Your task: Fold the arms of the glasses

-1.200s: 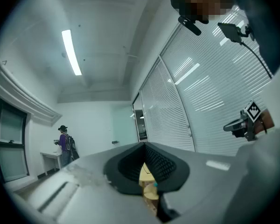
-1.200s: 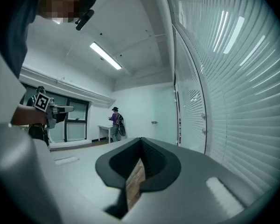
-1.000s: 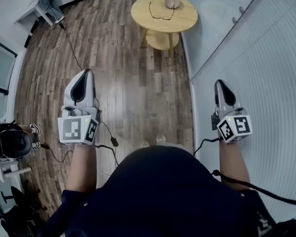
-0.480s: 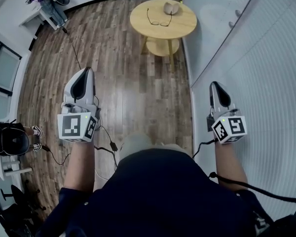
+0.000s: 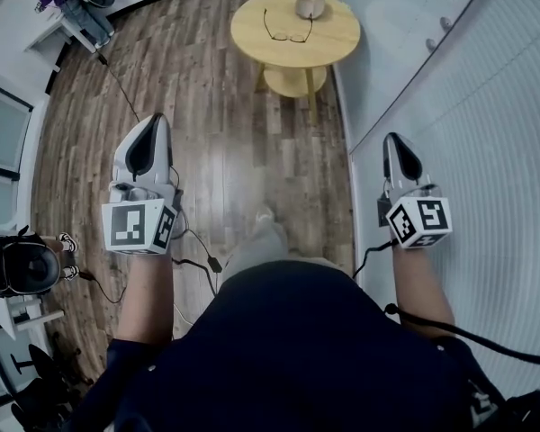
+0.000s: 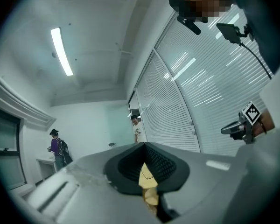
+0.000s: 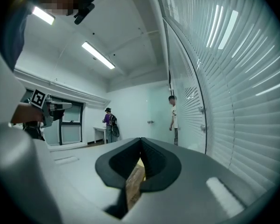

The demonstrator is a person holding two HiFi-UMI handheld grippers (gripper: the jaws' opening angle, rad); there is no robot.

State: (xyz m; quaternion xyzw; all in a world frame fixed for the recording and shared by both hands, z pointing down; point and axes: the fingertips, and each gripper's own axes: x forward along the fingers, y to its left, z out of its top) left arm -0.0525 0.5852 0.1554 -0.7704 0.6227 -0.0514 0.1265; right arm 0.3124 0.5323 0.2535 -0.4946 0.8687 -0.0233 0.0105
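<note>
both tools, left (image 5: 153,122) and right (image 5: 393,140), stay clenched on nothing. a foot (image 5: 264,216) has swung forward: still walking toward the glasses (image 5: 287,27), lying open on the round worktop (image 5: 252,41), well ahead.

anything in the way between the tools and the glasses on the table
Nothing visible. Only bare floor lies between the left tool, the right tool and the table ahead. The glasses lie on its top, with a beige item beyond them, not in front.
</note>
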